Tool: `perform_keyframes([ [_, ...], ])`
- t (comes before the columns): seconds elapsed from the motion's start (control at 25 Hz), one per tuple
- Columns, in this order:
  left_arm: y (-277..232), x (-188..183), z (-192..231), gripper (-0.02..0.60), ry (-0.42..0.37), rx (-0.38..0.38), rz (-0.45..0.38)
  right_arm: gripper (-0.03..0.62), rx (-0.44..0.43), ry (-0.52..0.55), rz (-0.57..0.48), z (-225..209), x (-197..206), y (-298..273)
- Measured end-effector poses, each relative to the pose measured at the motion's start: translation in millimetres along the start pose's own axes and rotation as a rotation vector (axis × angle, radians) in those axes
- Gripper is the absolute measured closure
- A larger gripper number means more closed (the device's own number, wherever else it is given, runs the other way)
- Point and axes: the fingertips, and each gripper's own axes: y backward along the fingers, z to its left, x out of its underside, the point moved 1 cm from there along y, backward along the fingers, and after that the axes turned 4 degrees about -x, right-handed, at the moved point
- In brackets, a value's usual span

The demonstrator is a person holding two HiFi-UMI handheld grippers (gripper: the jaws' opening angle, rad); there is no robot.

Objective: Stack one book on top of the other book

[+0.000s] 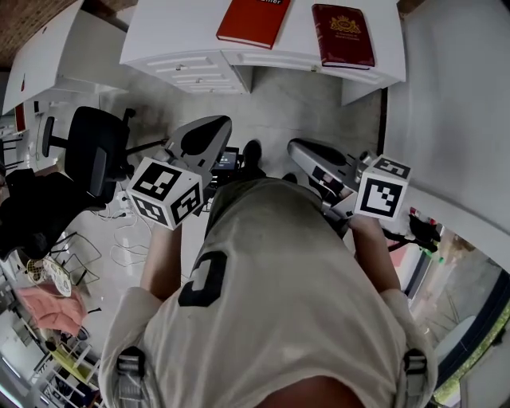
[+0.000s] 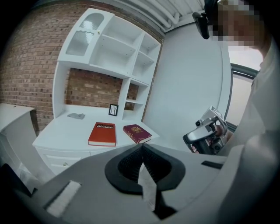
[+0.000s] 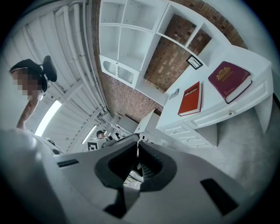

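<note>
White bench [image 1: 175,32] fills the top of the head view. On it the red book [image 1: 251,20] lies flat at upper centre, and the maroon book [image 1: 343,36] lies flat just to its right. They are apart, side by side, neither on the other. So no stack stands now, and one book has still to go on top of the other. We hold both grippers low in the frame, well short of the bench. The left gripper [image 2: 141,146] has its jaws together on nothing, and so does the right gripper [image 3: 137,143].
</note>
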Motion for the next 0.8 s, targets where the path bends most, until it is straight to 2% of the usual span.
perform_keyframes([
  [0.28, -15, -14, 35, 0.578, 0.023, 0.071, -0.030, 0.585, 0.089, 0.033, 0.007, -3, -20, -28],
  [0.8, -34, -43, 90, 0.578, 0.009, 0.184, -0.073, 0.585, 0.201, 0.057, -0.071, -9, -58, -68],
])
